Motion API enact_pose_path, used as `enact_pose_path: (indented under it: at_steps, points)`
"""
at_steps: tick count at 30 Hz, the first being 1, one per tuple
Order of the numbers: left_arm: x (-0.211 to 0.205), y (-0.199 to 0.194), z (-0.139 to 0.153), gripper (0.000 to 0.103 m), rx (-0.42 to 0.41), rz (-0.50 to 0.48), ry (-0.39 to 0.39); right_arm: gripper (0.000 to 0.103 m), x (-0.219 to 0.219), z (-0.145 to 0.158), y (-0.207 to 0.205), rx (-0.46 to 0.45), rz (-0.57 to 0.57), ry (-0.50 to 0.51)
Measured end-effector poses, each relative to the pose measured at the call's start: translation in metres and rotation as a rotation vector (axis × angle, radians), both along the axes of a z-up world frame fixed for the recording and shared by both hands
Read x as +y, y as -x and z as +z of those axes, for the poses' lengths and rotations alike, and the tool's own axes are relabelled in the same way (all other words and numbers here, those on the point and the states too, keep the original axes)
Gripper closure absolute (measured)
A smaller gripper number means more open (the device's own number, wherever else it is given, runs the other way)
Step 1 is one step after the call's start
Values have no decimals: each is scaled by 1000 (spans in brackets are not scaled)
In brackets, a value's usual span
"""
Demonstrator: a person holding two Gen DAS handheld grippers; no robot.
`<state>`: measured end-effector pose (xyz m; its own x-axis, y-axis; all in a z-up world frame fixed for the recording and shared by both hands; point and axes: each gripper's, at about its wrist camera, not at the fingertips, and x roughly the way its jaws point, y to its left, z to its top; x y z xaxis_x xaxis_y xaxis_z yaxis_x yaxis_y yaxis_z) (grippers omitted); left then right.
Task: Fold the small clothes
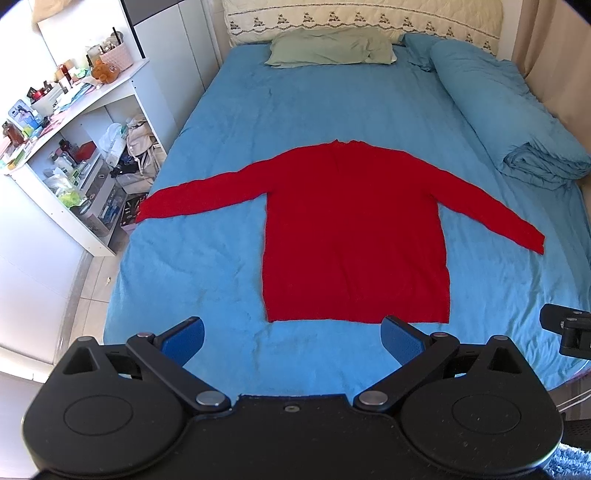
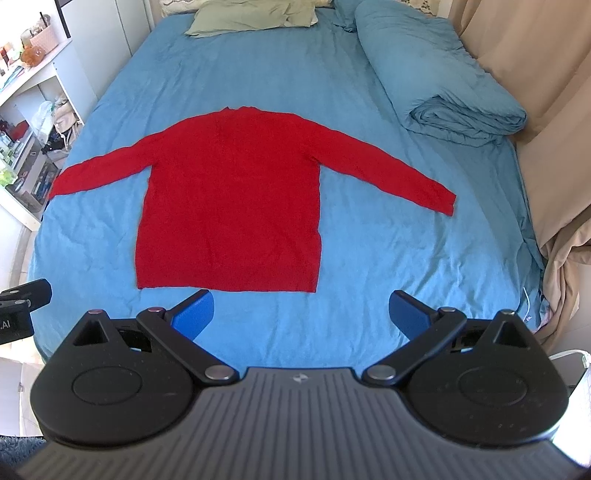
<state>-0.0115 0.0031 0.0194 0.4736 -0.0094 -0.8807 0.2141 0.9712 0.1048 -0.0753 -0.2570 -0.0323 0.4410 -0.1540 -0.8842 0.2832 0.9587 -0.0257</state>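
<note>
Here a red sweater [image 1: 354,236] lies flat on the bed [image 1: 229,129], both grippers [image 1: 291,341] [image 2: 301,314] hovering nearby, jaws apart.

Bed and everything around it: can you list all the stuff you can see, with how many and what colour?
Sweater: one, red, spread flat with both sleeves out, in the middle of the bed.
Bed sheet: one, blue, covering the whole bed.
Pillow: one, pale green, at the head of the bed.
Rolled duvet: one, blue, along the bed's right side.
Headboard cover: one, cream with a dark stitched pattern, behind the pillow.
Shelf unit: one, white, left of the bed, crowded with small mixed items too many to count.
Curtain: one, beige, right of the bed.
Left gripper: one, black with blue pads, open, above the bed's near edge, holding nothing.
Right gripper: one, black with blue pads, open, near the sweater's hem, holding nothing.
</note>
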Motion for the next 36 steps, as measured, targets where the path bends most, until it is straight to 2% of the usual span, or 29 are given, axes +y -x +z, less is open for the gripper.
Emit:
enact_pose_path:
  at_steps: [14, 36]
  points:
    - [6, 3, -2, 0, -2, 0, 4, 0, 6, 1, 0, 4, -3, 1]
    - [7, 20, 0, 0, -28, -2, 13, 0, 2, 3, 22, -16, -11, -1]
